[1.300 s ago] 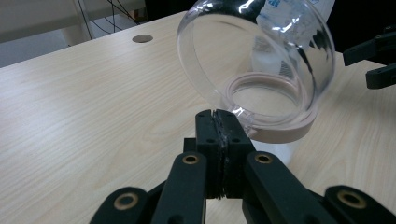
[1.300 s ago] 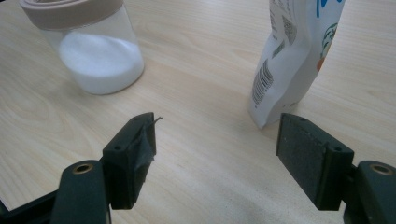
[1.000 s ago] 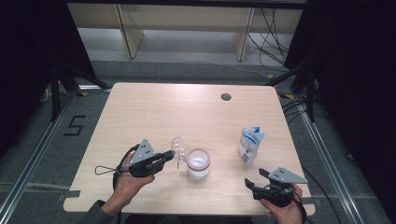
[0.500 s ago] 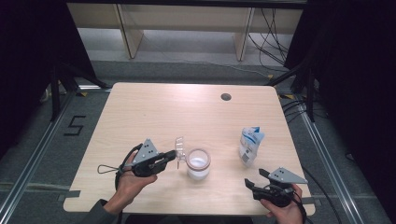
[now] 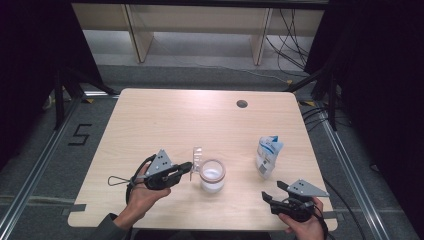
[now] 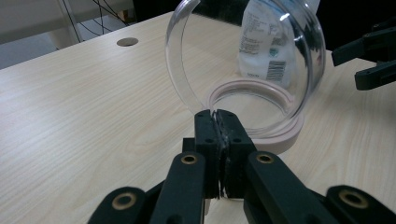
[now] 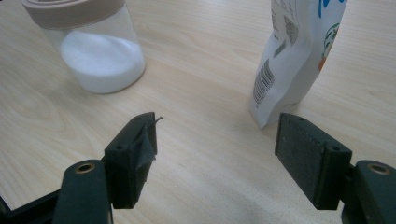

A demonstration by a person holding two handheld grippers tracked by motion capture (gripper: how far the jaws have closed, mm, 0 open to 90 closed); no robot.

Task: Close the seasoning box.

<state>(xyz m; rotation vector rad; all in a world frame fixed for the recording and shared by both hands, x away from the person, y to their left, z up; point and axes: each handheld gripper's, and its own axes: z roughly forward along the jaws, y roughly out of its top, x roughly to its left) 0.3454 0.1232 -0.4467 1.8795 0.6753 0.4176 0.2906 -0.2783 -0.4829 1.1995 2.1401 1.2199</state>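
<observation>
One desk [image 5: 165,117] carried three loose things: one clear jar [image 5: 212,175], one clear round lid [image 5: 197,159] and one white pouch [image 5: 267,155]. The jar stood upright near the middle of the desk's near edge, with a pale pink rim and a layer of white powder at its bottom (best seen in the right gripper view). The lid stood on edge, upright, just to the left of the jar's mouth; whether it touched the rim could not be told. The left gripper [image 5: 189,168] had its jaws pressed together on the lid's lower edge, the clear disc rising above them in the left gripper view. The pouch, with blue print and a barcode, stood upright toward the desk's right edge, apart from the jar. The right gripper [image 5: 270,192] was near the near right corner, in front of the pouch, its jaws spread wide with nothing between them. One dark round hole [image 5: 242,104] lay near the far edge, right of centre.
</observation>
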